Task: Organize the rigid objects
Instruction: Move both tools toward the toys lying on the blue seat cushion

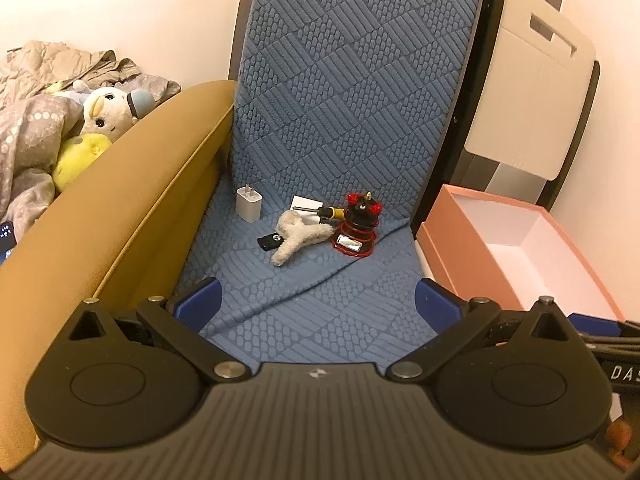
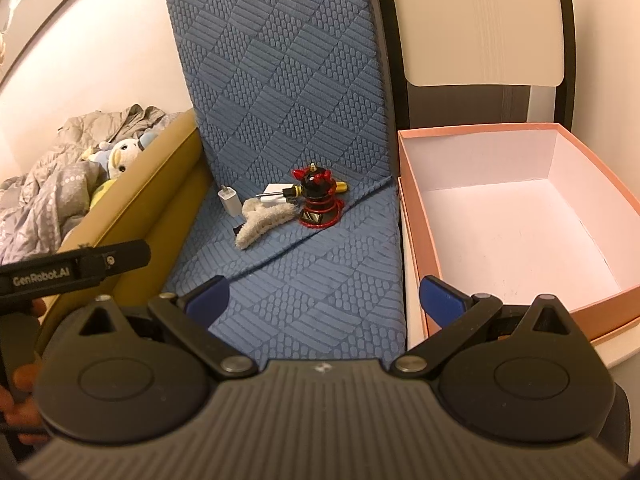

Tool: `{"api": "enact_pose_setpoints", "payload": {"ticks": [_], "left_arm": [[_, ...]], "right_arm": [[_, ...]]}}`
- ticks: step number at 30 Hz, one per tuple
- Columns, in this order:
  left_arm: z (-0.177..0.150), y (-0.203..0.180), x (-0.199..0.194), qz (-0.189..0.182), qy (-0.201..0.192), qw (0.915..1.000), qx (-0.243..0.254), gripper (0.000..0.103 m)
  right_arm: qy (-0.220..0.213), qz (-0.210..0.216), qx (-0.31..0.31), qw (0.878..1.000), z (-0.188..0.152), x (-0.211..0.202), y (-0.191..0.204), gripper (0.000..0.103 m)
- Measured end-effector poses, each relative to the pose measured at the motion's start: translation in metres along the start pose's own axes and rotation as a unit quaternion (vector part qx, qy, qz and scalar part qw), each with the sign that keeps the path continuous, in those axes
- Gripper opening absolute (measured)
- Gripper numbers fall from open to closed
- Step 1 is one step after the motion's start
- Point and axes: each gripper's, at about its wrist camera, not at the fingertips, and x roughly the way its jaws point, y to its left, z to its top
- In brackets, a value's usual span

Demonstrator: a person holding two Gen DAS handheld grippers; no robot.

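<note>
A small pile lies at the back of the blue quilted seat (image 1: 320, 300): a white plug charger (image 1: 248, 204) (image 2: 228, 199), a black flat device (image 1: 269, 242), a fluffy cream hair claw (image 1: 298, 240) (image 2: 262, 218), a yellow-handled screwdriver (image 1: 324, 212) (image 2: 316, 190), a white card (image 1: 306, 205), and a red-and-black figurine (image 1: 358, 228) (image 2: 318, 198). An empty pink box (image 1: 520, 248) (image 2: 520, 216) stands to the right of the seat. My left gripper (image 1: 318, 304) and right gripper (image 2: 326, 300) both hover open and empty over the seat's front, well short of the pile.
A tan padded armrest (image 1: 120, 216) (image 2: 132, 208) borders the seat on the left; beyond it lie plush toys (image 1: 108, 112) and a grey blanket (image 1: 28, 136). A folded white table (image 1: 532, 80) leans behind the box. The left gripper's handle (image 2: 76, 266), held by a hand, shows in the right wrist view.
</note>
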Motion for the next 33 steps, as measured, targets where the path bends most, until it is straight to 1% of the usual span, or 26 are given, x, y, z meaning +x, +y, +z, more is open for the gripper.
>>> {"api": "enact_pose_setpoints", "payload": {"ticks": [4,12,16,19,29,33], "left_arm": [[-0.001,0.000,-0.001,-0.008,-0.003,1.0000,0.002,0.103],[-0.006,0.002,0.005,-0.008,-0.001,1.0000,-0.005,0.103],[-0.006,0.001,0.009,-0.012,-0.003,0.9999,-0.010,0.103],[-0.007,-0.002,0.012,-0.008,-0.003,0.9999,-0.006,0.103],[-0.012,-0.005,0.020,-0.007,-0.002,1.0000,-0.005,0.103],[-0.013,-0.002,0.037,-0.010,0.002,0.9999,-0.008,0.103]], "right_arm": [[0.002,-0.005,-0.001,1.000,0.000,-0.001,0.004,0.103],[0.016,-0.010,-0.016,1.000,-0.001,0.003,0.010,0.103],[0.014,-0.011,-0.019,1.000,-0.002,0.003,0.007,0.103],[0.017,-0.012,-0.015,1.000,-0.003,0.005,0.002,0.103],[0.012,-0.003,-0.008,1.000,-0.004,0.008,-0.007,0.103],[0.010,-0.002,-0.003,1.000,-0.003,0.019,-0.010,0.103]]}}
